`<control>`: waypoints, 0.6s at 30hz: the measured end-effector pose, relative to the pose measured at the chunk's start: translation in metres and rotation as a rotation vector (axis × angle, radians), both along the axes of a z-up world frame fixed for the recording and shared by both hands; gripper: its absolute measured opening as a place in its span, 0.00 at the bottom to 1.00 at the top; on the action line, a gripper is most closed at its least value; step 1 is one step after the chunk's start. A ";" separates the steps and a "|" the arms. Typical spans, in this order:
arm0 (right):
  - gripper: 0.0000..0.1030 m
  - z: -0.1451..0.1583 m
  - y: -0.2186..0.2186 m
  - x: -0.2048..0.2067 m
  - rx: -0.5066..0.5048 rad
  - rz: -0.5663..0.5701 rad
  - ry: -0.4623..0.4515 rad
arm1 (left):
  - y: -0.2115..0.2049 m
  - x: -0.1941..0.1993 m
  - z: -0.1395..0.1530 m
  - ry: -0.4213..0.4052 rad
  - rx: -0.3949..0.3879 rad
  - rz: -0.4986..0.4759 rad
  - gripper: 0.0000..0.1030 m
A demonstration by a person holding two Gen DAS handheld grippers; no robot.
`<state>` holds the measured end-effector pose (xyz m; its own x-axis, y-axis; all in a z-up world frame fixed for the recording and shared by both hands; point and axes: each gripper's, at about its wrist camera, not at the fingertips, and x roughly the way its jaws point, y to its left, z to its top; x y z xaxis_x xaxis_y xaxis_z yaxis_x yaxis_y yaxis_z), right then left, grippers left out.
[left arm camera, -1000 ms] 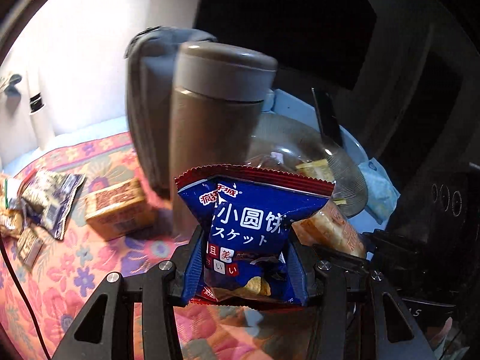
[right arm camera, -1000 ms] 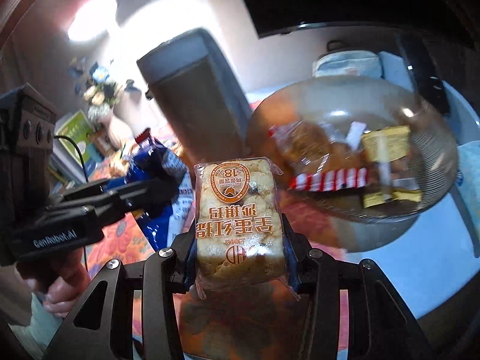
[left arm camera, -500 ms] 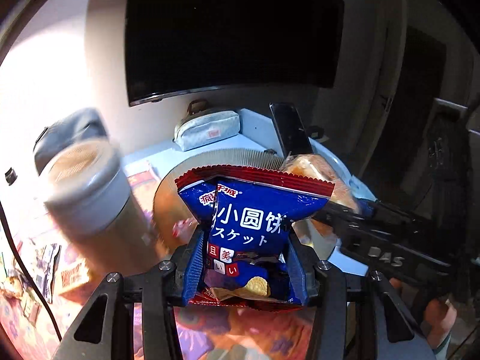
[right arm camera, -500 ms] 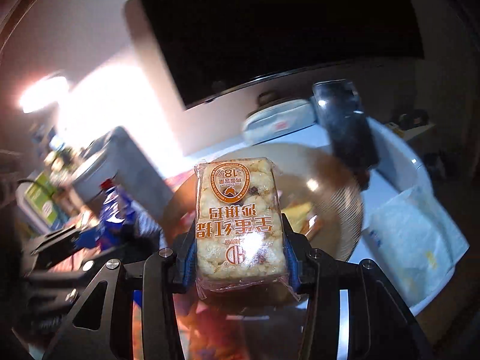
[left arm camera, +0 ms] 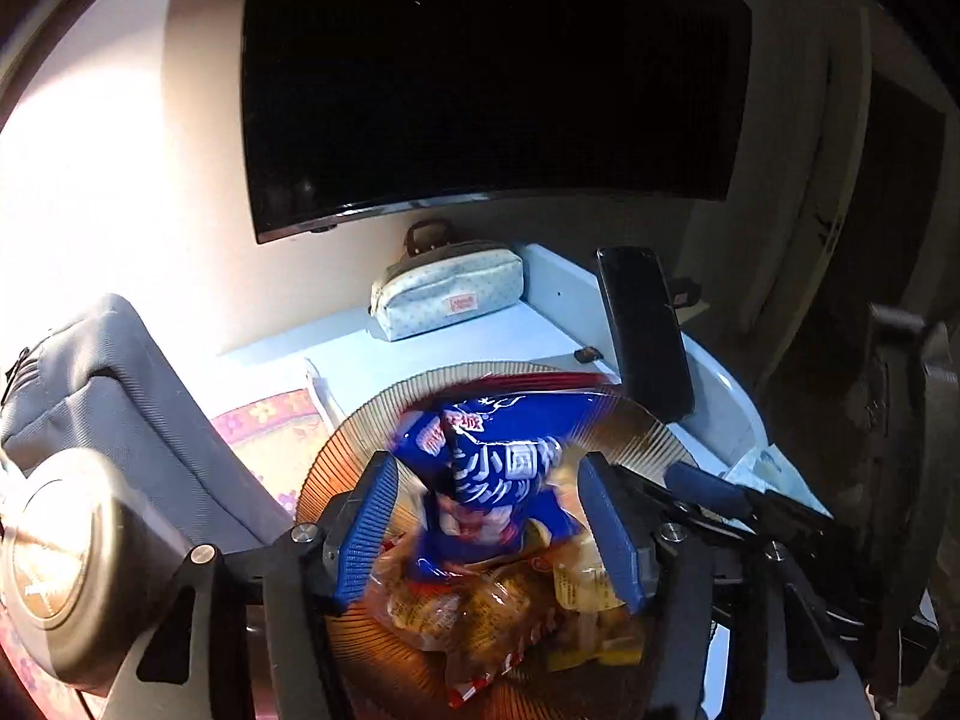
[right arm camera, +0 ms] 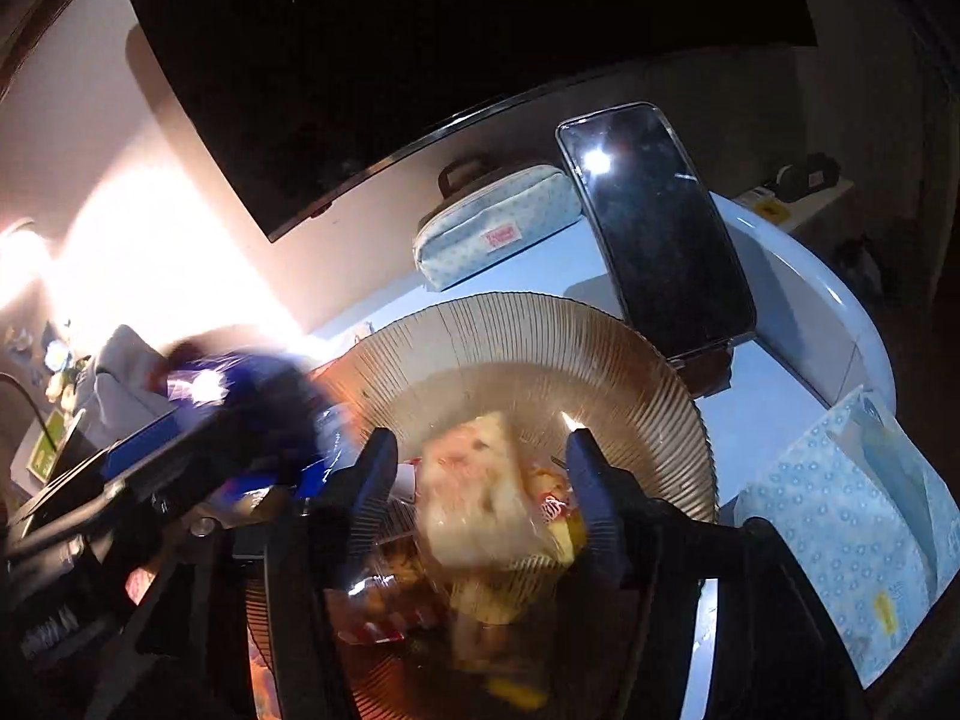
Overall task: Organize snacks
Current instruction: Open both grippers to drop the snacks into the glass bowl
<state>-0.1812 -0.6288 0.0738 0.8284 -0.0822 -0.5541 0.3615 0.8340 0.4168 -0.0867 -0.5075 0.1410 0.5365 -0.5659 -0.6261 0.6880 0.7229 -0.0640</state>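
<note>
Both my grippers are over the bowl (left arm camera: 360,426) and letting go. Left gripper (left arm camera: 489,525): jaws opening, blue bag (left arm camera: 498,468) between them but clear of both pads, blurred, dropping onto the snacks already in the bowl. Right gripper (right arm camera: 480,495): jaws opening too, rice cake (right arm camera: 474,498) loose between the pads, tilted, blurred, over the bowl's middle.

Handling, my guess: the blue bag is light, puffy film, slick, the biscuits inside crush easily; grip it across the flat body near a seam, gently. The rice cake is a stiff light block in crinkly wrap, brittle; pinch its two long sides.

Room: the bowl is ribbed, shallow and looks like glass, so a knock on its rim could shift or chip it. Phone (right arm camera: 657,228) stands propped just behind the rim, easy to topple. Pouch (left arm camera: 447,297) sits against the wall under the monitor (left arm camera: 492,72). Flask (left arm camera: 60,564) and grey bag (left arm camera: 114,396) crowd my left side, tissue pack (right arm camera: 852,516) my right. The grippers are close together, so I'd lift straight up and back.
</note>
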 end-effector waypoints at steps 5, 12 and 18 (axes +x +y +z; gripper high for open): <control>0.57 0.001 0.005 -0.012 -0.010 -0.001 -0.006 | 0.009 -0.008 0.004 -0.004 -0.027 -0.029 0.58; 0.57 0.010 0.029 -0.026 -0.029 0.033 -0.020 | 0.036 -0.029 0.016 -0.025 -0.058 -0.052 0.58; 0.57 0.020 0.065 -0.039 -0.052 0.098 -0.049 | 0.086 -0.043 0.030 -0.026 -0.117 -0.044 0.58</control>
<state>-0.2201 -0.5641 0.0934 0.8596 -0.0272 -0.5102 0.2579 0.8852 0.3873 -0.1301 -0.4212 0.1712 0.5252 -0.6576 -0.5401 0.7211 0.6809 -0.1279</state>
